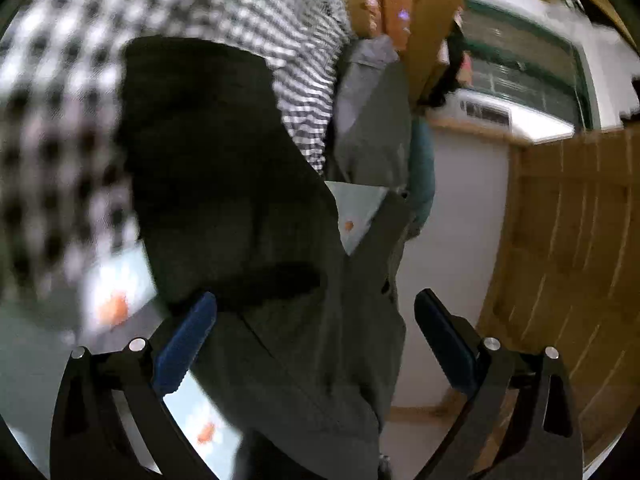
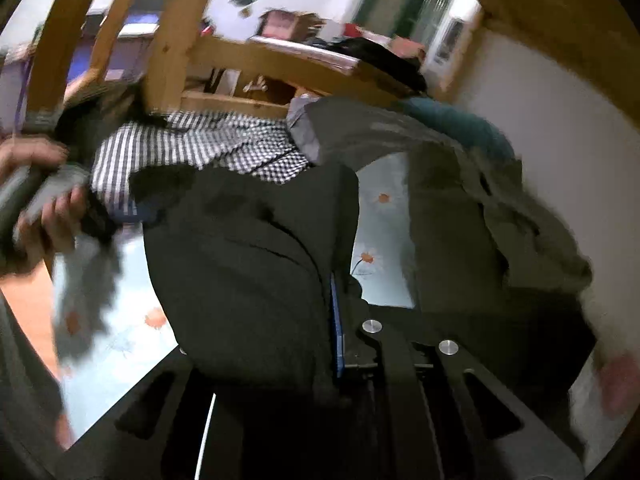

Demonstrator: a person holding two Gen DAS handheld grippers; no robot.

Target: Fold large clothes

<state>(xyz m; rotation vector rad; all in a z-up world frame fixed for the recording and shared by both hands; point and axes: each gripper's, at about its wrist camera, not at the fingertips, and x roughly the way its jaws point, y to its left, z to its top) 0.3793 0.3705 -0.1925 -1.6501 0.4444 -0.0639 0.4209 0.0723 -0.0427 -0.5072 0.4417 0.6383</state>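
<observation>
A large dark grey-green garment (image 1: 248,208) lies across a pale blue sheet with orange flowers (image 1: 356,216). In the left wrist view my left gripper (image 1: 316,340) is open, its blue pads (image 1: 188,344) spread either side of the cloth, which passes between them. In the right wrist view the same garment (image 2: 248,272) hangs in front, and my right gripper (image 2: 332,320) is shut on a fold of it; one blue pad (image 2: 337,320) shows at the cloth's edge. A hand (image 2: 44,200) at the left holds the other gripper. Both views are blurred.
A black-and-white checked cloth (image 1: 72,80) lies beyond the garment, and it shows in the right wrist view (image 2: 192,148). A grey garment (image 1: 372,112) and a teal one (image 2: 456,124) lie by the white wall (image 1: 460,240). Wooden bed posts (image 2: 172,36) and panel (image 1: 576,240) stand around.
</observation>
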